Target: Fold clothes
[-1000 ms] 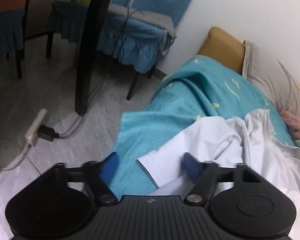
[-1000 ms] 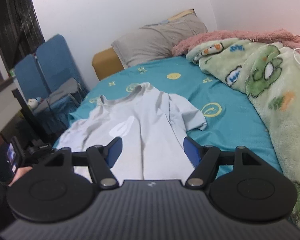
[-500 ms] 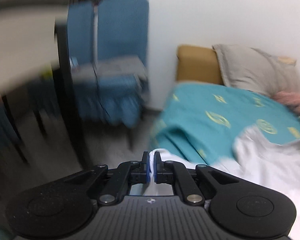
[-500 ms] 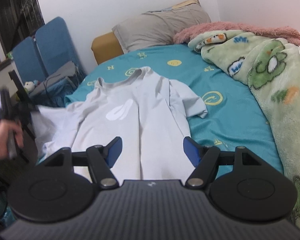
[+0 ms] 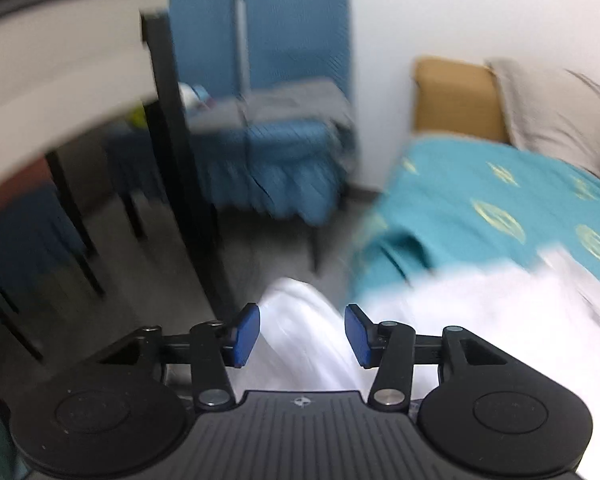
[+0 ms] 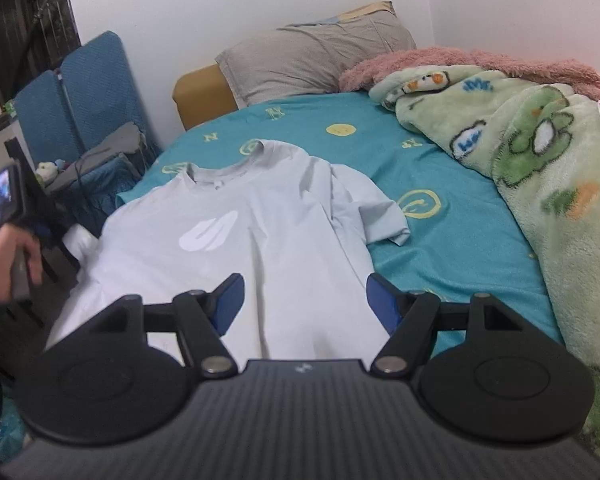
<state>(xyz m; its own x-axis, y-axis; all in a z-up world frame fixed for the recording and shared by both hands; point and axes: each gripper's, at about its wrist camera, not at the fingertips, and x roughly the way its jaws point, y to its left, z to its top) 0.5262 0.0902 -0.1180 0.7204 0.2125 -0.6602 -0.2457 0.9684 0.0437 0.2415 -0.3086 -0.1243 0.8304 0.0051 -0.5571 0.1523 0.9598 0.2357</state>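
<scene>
The left gripper (image 5: 302, 334) has just spread its fingers – the white cotton T-shirt (image 6: 236, 240) sleeve, pinched half a second ago, lies loose between them; right gripper (image 6: 304, 304) unchanged, fingers spread.

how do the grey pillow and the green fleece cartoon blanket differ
The grey pillow is plain and smooth; the green fleece cartoon blanket is fuzzy and printed with frogs and ducks. The pillow lies at the head of the bed, leaning on a tan headboard; the blanket is bunched in a heap along the bed's right side in the right wrist view. The pillow keeps a flat, tidy shape; the blanket is rumpled. Both rest on the teal patterned sheet.
</scene>
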